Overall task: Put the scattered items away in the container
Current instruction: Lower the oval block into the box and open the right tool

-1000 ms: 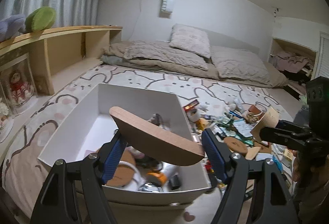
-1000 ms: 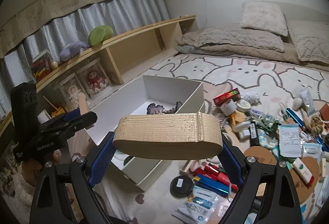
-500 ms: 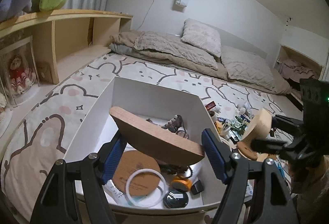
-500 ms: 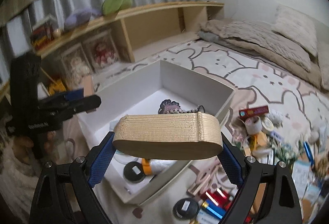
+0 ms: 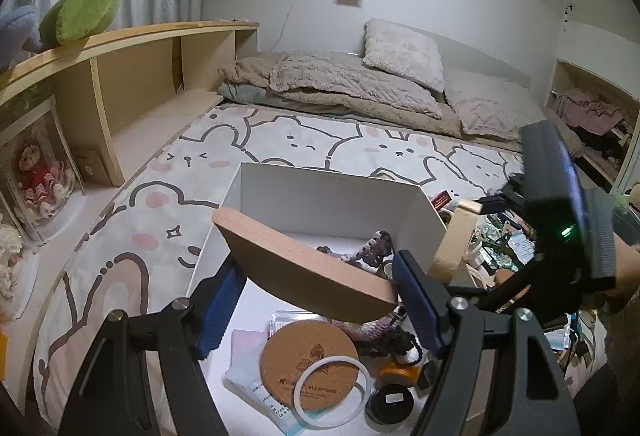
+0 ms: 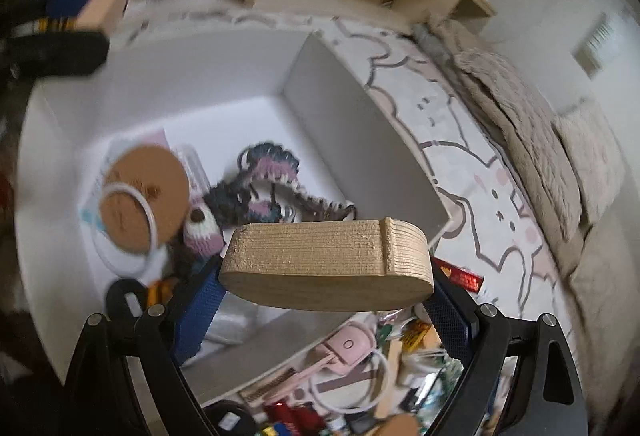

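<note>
You hold a wooden disc (image 5: 308, 276) clamped in your left gripper (image 5: 316, 300) and a pale wooden block (image 6: 326, 262) clamped in your right gripper (image 6: 324, 296), both poised above the white box (image 5: 332, 195). You are at the drop-in step; next, lower each over bare box floor and spread the fingers.

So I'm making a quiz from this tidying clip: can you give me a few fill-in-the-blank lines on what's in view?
1. The cork coaster lies inside the white ____.
2. A white ____ rests on that coaster.
3. The left tongs are shut on a flat ____ piece.
4. The rug under the box shows cartoon ____.

Missing words: box; ring; wooden; animals
</note>
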The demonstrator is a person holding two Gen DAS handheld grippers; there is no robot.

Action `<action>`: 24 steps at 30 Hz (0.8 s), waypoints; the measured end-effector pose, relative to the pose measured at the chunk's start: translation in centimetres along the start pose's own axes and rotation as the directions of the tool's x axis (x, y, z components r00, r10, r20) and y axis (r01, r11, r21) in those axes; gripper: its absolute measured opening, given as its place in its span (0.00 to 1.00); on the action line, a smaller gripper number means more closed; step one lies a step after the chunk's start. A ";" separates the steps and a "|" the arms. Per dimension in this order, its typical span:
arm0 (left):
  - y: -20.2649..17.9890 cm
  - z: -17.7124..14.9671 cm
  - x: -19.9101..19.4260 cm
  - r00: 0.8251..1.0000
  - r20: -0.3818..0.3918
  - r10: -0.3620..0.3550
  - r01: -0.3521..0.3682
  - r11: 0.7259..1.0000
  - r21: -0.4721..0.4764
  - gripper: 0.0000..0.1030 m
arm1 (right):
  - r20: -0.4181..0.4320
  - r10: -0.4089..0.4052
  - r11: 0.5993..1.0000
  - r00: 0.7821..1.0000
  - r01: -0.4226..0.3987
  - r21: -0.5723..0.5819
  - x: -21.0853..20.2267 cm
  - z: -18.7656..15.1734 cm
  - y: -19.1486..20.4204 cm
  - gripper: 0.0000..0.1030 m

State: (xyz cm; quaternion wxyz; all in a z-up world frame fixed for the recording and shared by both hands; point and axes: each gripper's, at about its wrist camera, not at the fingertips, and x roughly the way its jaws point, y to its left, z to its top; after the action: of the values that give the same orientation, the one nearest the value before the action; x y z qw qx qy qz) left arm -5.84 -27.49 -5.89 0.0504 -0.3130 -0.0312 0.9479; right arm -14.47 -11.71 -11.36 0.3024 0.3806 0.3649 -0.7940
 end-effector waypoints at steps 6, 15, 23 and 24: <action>1.1 -0.7 0.2 1.000 -0.005 -0.002 0.002 1.000 -0.020 0.73 | -0.135 -0.051 0.982 0.990 0.025 -0.186 3.1 1.3 2.1 0.90; 2.3 -0.9 -1.3 0.999 0.037 0.017 -0.016 1.000 -0.021 0.73 | -0.270 -0.098 0.909 0.958 -0.024 -0.417 6.8 1.4 6.0 0.90; 3.3 -0.7 -2.6 0.998 0.062 0.010 -0.008 0.999 -0.032 0.73 | -0.171 0.116 0.888 0.978 -0.179 -0.424 3.4 1.2 6.7 1.00; 3.3 -0.7 -2.5 0.998 0.057 0.005 -0.003 0.999 -0.033 0.73 | -0.153 0.128 0.895 0.980 -0.180 -0.407 2.9 1.1 6.3 1.00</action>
State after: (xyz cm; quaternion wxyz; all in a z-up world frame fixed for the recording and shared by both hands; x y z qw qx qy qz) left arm -3.70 -31.01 -5.24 0.0423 -0.2867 -0.0477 0.9559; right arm -11.70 -16.64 -15.45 0.4160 0.3824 0.5133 -0.6459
